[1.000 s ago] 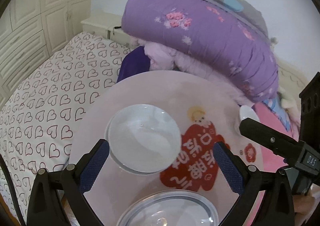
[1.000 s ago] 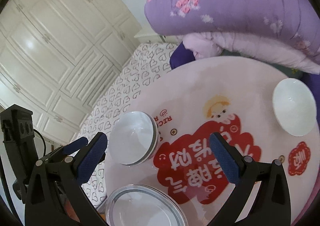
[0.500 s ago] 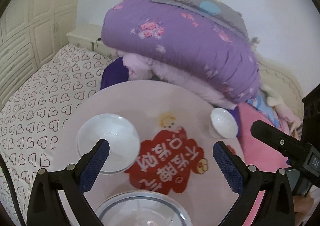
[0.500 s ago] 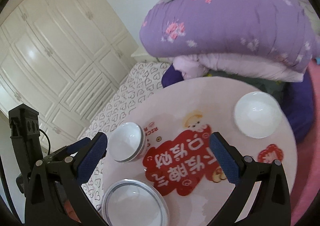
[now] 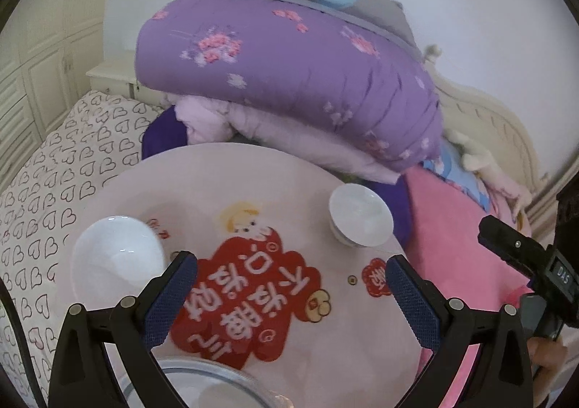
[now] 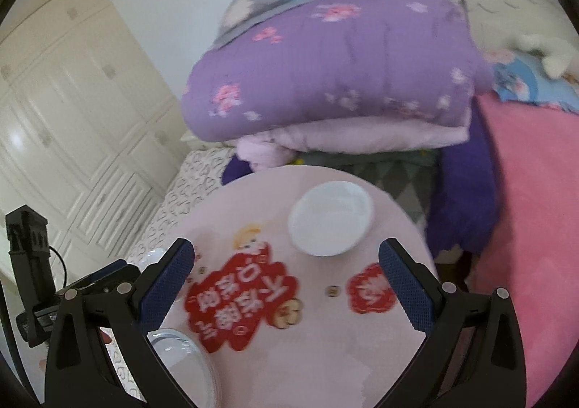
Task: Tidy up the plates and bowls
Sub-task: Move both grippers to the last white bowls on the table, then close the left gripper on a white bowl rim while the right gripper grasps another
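A round pink table [image 5: 231,173] with a red cartoon print holds the dishes. A stack of white bowls [image 5: 115,256] sits at its left, just left of my left gripper's left finger. A single white bowl [image 5: 360,214] stands at the far right edge; it also shows in the right wrist view [image 6: 331,223]. A clear glass plate [image 5: 202,386] lies at the near edge, also in the right wrist view [image 6: 184,361]. My left gripper [image 5: 289,296] is open and empty above the table. My right gripper [image 6: 286,285] is open and empty, the single bowl just beyond its fingertips.
A folded purple quilt [image 5: 289,82] is piled on the bed behind the table. A heart-print sheet [image 5: 43,173] lies to the left, a pink blanket [image 6: 535,209] to the right. White wardrobe doors [image 6: 65,111] stand at the left.
Both grippers have pulled back and swung right. The stacked bowls slid to the left of view and the single bowl came toward the middle. Both stay open.
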